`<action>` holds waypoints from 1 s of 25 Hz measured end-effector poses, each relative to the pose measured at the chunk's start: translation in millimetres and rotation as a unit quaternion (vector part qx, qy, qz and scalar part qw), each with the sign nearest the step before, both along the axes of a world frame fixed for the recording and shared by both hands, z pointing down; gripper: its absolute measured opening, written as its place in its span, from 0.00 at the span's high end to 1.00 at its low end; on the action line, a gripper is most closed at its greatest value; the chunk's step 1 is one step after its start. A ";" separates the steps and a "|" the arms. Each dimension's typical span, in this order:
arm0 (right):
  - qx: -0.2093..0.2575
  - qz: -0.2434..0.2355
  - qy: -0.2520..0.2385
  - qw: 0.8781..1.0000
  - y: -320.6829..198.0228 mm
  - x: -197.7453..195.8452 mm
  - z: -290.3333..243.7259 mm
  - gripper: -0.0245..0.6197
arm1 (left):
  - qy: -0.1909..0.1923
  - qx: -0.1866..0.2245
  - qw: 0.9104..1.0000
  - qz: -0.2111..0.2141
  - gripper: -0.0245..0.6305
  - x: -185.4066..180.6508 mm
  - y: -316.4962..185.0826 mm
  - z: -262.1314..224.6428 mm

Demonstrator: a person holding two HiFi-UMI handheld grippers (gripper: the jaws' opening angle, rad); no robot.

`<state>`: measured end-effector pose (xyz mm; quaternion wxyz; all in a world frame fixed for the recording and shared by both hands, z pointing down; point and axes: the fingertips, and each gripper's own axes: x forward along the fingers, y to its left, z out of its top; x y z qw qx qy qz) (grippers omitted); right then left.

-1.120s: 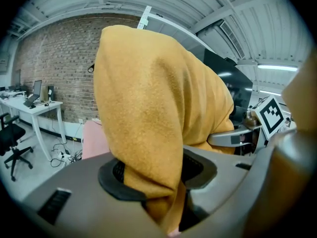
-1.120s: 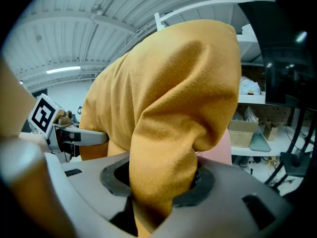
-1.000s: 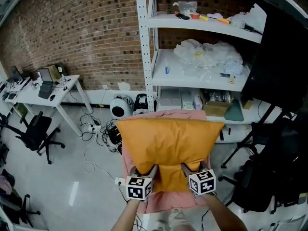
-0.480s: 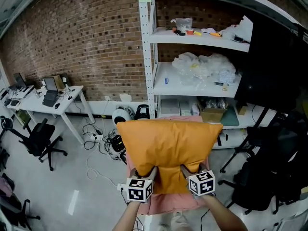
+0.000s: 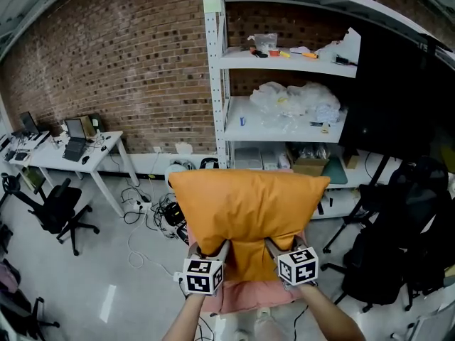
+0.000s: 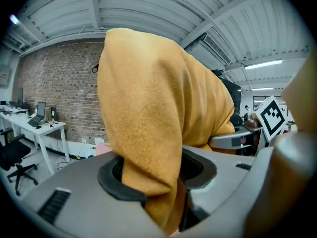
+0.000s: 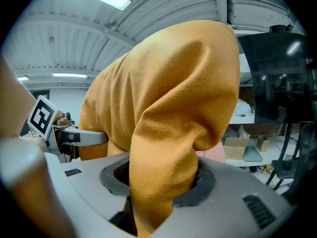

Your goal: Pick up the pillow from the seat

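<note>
An orange pillow (image 5: 247, 208) hangs in the air in front of me, lifted off the pink seat (image 5: 245, 295) below it. My left gripper (image 5: 214, 250) is shut on the pillow's lower left edge, and my right gripper (image 5: 274, 248) is shut on its lower right edge. In the left gripper view the orange pillow (image 6: 153, 133) is bunched between the jaws and fills most of the picture. The right gripper view shows the same pillow (image 7: 171, 148) pinched between its jaws, with the left gripper's marker cube (image 7: 42, 117) at the left.
A white metal shelving unit (image 5: 284, 112) with bags and boxes stands right behind the pillow against a brick wall. A black stand with dark gear (image 5: 398, 226) is at the right. A white desk (image 5: 71, 148) and a black office chair (image 5: 53, 208) are at the left, cables (image 5: 142, 204) on the floor.
Both grippers have lifted the pillow a little higher off the pink seat, and my head has tilted up, so the shelves sit lower in the picture.
</note>
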<state>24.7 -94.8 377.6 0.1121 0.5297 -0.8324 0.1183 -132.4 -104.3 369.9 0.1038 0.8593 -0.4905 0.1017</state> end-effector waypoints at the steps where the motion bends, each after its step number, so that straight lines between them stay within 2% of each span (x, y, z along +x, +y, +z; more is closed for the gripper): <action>1: 0.003 0.002 -0.001 1.000 2.2 1.1 -2.8 0.67 | 0.000 0.003 1.000 0.001 0.66 1.1 1.8 -2.8; 13: 0.024 0.030 -0.004 0.999 28.1 12.8 -22.5 0.67 | 0.006 0.021 0.999 0.025 0.66 13.0 19.2 -22.4; 25: 0.040 0.020 -0.002 0.999 46.4 20.9 -42.0 0.66 | 0.011 0.030 0.999 0.017 0.66 20.0 40.3 -39.9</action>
